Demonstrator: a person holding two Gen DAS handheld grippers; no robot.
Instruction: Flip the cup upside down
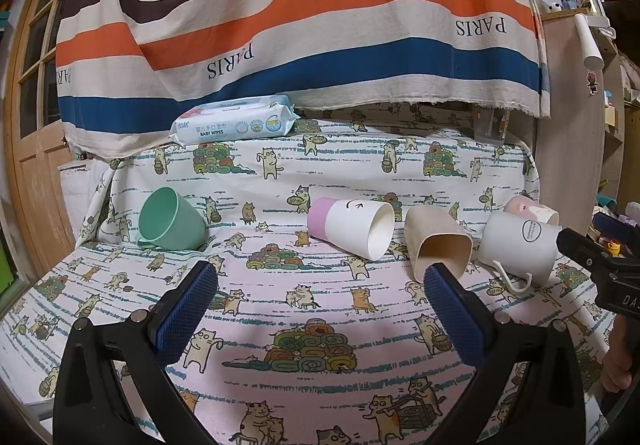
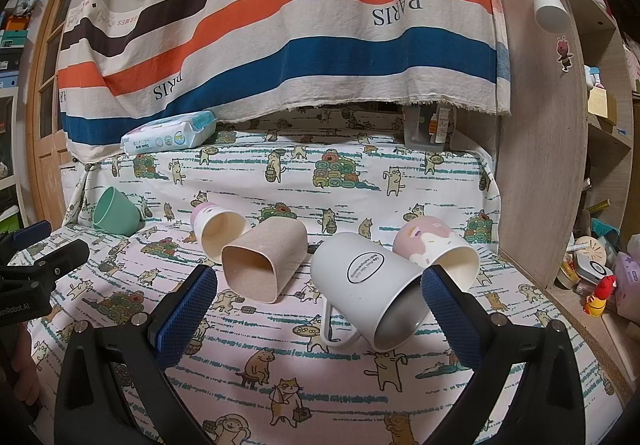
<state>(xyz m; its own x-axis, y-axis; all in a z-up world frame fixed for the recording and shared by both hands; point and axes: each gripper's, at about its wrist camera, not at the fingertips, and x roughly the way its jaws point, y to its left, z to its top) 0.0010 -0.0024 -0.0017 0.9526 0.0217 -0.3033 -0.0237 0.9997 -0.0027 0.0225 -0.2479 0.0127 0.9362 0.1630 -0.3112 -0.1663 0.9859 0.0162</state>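
Several cups lie on their sides on the cat-print cloth. From left: a green cup [image 1: 170, 221] [image 2: 115, 212], a white cup with a pink base [image 1: 352, 227] [image 2: 218, 231], a beige square cup [image 1: 438, 243] [image 2: 262, 261], a white mug with a handle [image 1: 518, 245] [image 2: 372, 285] and a pink-patterned cup [image 1: 530, 208] [image 2: 434, 249]. My left gripper [image 1: 320, 285] is open and empty, short of the pink-based cup. My right gripper [image 2: 320, 289] is open and empty, its fingers either side of the beige cup and the mug, and it shows at the right edge of the left wrist view [image 1: 592, 257].
A pack of baby wipes [image 1: 236, 125] [image 2: 170, 135] lies at the back left under a hanging striped cloth [image 1: 300, 17]. A wooden cabinet side [image 2: 540, 165] stands at the right, with small items on shelves beyond. A wooden door [image 1: 32, 125] is at the left.
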